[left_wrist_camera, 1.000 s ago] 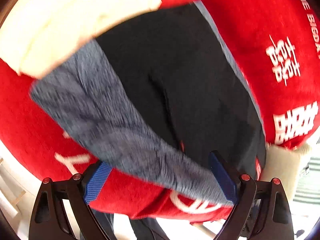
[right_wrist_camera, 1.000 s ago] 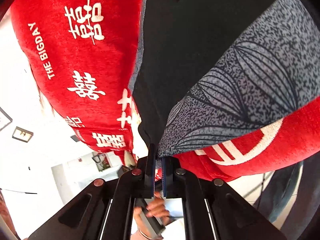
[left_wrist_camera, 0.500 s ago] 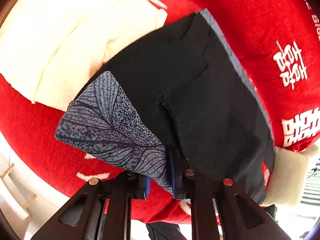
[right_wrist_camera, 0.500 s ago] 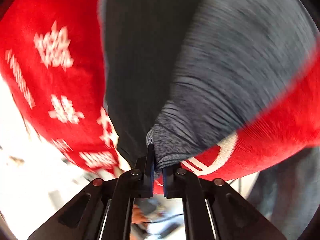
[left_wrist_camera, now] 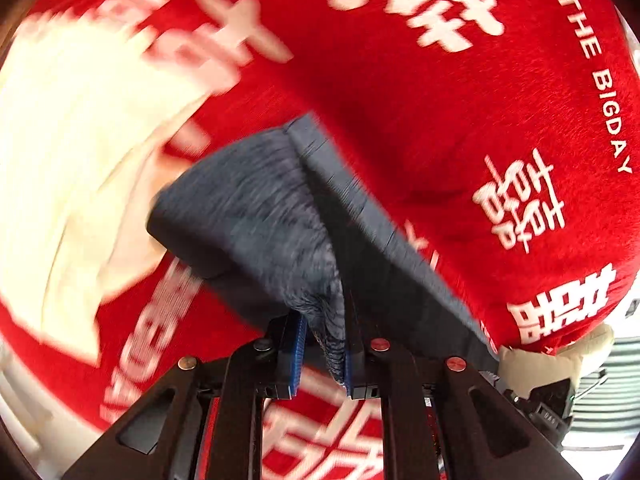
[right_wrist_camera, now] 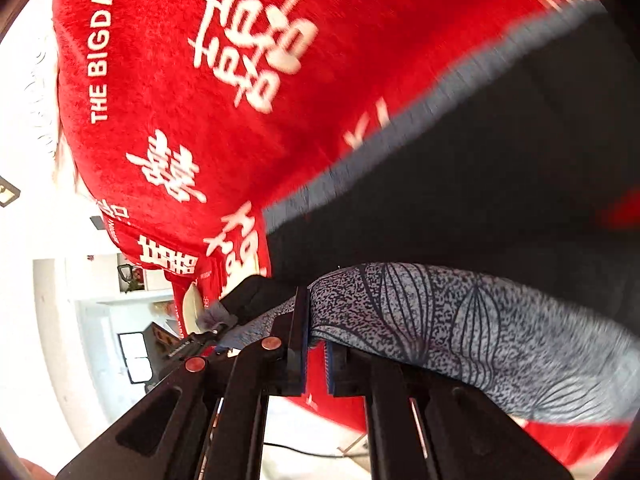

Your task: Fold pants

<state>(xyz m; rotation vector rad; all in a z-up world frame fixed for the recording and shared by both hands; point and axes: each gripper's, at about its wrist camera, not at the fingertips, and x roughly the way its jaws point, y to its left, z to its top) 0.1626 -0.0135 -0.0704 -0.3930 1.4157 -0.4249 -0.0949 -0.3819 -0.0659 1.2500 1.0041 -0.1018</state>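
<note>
Both of your grippers are clamped on the pants, each pinching a fold of the grey leaf-printed cloth. Nearest you in the left wrist view, your left gripper [left_wrist_camera: 320, 354] has its blue-padded fingers [left_wrist_camera: 295, 354] drawn close together, with a bunched tongue of the pants [left_wrist_camera: 256, 224] squeezed between them and hanging out below the tips. From that pinch the cloth rises away from you as a blurred, lifted flap, and just to its right a darker strip of the same garment runs down along the blanket. In the right wrist view, your right gripper [right_wrist_camera: 316, 344] is likewise closed on the pants [right_wrist_camera: 460, 320]: the printed hem lies across the fingers and stretches off to the right, while the black inner side of the garment spreads above it, edged by a thin grey band. Under and beyond the pants lies a red blanket [left_wrist_camera: 420, 92] [right_wrist_camera: 192, 120] with white characters and the words "THE BIGDAY". Farther left in the left wrist view, a cream pillow [left_wrist_camera: 68, 152] rests on the blanket, smeared by motion. Beyond the blanket's edge in the right wrist view you see a white room wall [right_wrist_camera: 52, 320], too small to read in detail.
</note>
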